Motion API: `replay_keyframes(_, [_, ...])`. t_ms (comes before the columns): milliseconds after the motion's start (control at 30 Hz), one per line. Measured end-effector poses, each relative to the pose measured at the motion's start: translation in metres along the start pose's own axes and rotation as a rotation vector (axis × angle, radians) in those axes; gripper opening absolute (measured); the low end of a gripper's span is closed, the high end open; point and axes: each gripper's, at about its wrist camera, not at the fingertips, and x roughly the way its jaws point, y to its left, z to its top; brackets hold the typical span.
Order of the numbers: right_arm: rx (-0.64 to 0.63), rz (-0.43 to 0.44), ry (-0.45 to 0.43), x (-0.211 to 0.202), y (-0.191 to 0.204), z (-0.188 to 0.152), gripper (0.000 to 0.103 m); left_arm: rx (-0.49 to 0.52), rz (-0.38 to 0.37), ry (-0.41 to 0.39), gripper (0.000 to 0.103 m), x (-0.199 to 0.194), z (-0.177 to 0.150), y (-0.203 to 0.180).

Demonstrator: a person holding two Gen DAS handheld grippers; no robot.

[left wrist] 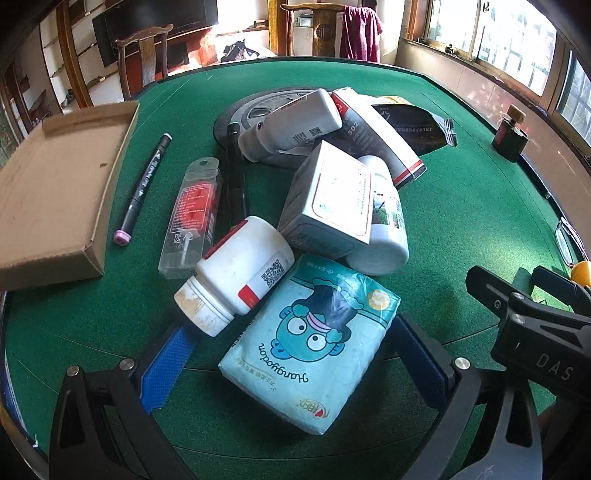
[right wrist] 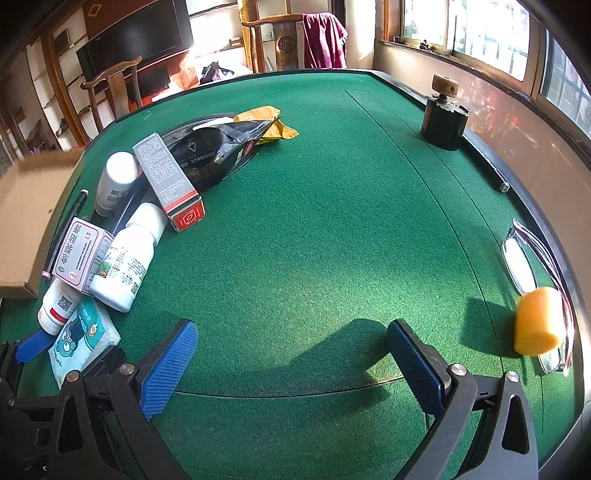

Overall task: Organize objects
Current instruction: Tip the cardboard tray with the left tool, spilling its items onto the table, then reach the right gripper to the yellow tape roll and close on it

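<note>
Tissue pack [left wrist: 314, 343] lies on the green bench [left wrist: 461, 221] at the near end of a heap of bottles and boxes, between the spread fingers of the left claw [left wrist: 291, 354]. Right claw [right wrist: 291, 362] gapes empty over bare felt.

green felt table [right wrist: 332, 221]; wooden chairs [left wrist: 147, 55] behind; dark tv [right wrist: 136, 48]; sunlit windows [right wrist: 480, 33] along right wall.

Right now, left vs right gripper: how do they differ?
Left gripper straddles the blue tissue pack, open, not closed on it; right gripper is open over bare green felt. The left sits at the clutter pile, the right apart from it. Both have blue ribbed pads.
</note>
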Motion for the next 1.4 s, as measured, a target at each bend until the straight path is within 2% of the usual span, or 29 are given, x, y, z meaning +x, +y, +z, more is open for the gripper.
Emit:
replay_keyframes(400, [-0.021,-0.011,0.007,0.004,0.0,0.004,0.103,0.0,-0.001,0.0,0.103,0.0,0.0,-0.001])
replay_keyframes(633, [-0.11,0.006,0.034,0.008,0.0,0.009,0.103,-0.002,-0.004,-0.001,0.103,0.0,-0.001,0.002])
replay_keyframes(700, [-0.101,0.018,0.048,0.001,-0.004,0.005,0.101,-0.002,-0.003,-0.001,0.103,0.0,-0.001,0.002])
replay_keyframes(733, [-0.096,0.046,0.031,-0.008,-0.008,0.003,0.097,-0.002,-0.004,-0.001,0.103,0.0,-0.001,0.002])
replay_keyframes(800, [-0.096,0.078,-0.027,-0.031,-0.017,-0.003,0.097,-0.002,-0.004,-0.001,0.103,0.0,-0.001,0.002])
replay_keyframes(933, [-0.153,0.106,-0.193,-0.081,-0.038,-0.023,0.098,-0.002,-0.004,-0.002,0.103,0.0,0.0,0.002])
replay_keyframes(1067, [-0.189,0.123,-0.363,-0.119,-0.074,-0.042,0.098,-0.002,-0.005,-0.002,0.103,0.0,0.0,0.002])
replay_keyframes(1133, [-0.198,0.078,-0.33,-0.117,-0.095,-0.04,0.097,-0.002,-0.004,-0.001,0.103,0.0,-0.001,0.002])
replay_keyframes(1200, [-0.152,0.03,-0.281,-0.11,-0.118,-0.039,0.081,-0.001,-0.005,-0.001,0.103,0.0,0.0,0.003])
replay_keyframes(1233, [-0.117,0.061,-0.266,-0.107,-0.131,-0.039,0.055,-0.001,-0.005,-0.001,0.103,0.0,-0.001,0.003])
replay_keyframes(1267, [-0.08,0.098,-0.25,-0.105,-0.141,-0.036,0.04,-0.001,-0.005,-0.001,0.103,0.0,0.0,0.003])
replay_keyframes(1333, [-0.031,0.122,-0.212,-0.097,-0.154,-0.033,0.04,-0.002,-0.005,-0.001,0.103,0.0,-0.001,0.003])
replay_keyframes(1400, [-0.032,0.125,-0.214,-0.095,-0.158,-0.035,0.04,-0.001,-0.005,-0.001,0.103,0.0,-0.001,0.003])
